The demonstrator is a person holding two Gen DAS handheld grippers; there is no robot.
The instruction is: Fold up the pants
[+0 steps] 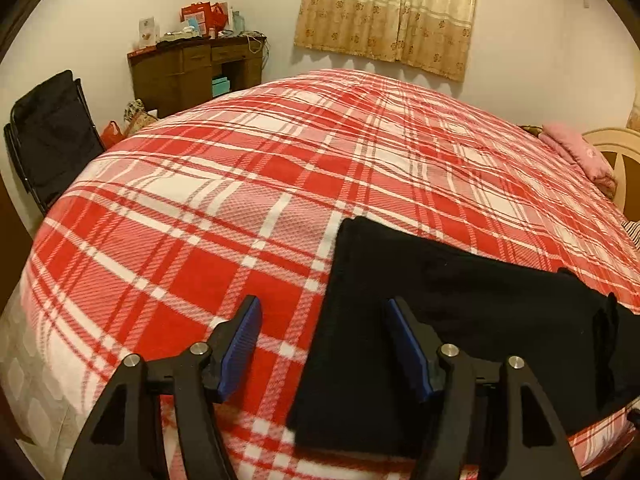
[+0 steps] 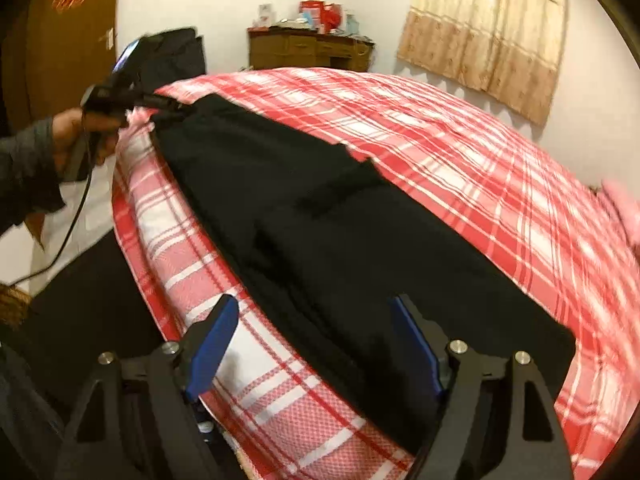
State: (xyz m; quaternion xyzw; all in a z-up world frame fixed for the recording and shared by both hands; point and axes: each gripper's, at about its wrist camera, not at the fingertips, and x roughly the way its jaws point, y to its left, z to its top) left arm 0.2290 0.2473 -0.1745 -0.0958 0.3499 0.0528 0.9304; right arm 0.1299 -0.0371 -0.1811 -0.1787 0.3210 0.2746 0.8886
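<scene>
Both grippers spread, nothing held: left gripper (image 1: 324, 344) and right gripper (image 2: 316, 344) at opposite ends of the pants (image 2: 320, 232). Pinch both layers squarely before lifting off the bed (image 2: 460, 152).

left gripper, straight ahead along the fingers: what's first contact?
Likely the black pants: the left gripper is open and straddles their left edge, with the plaid bedspread underneath. Depth is unclear, so it may hit bedspread just beside the edge.
</scene>
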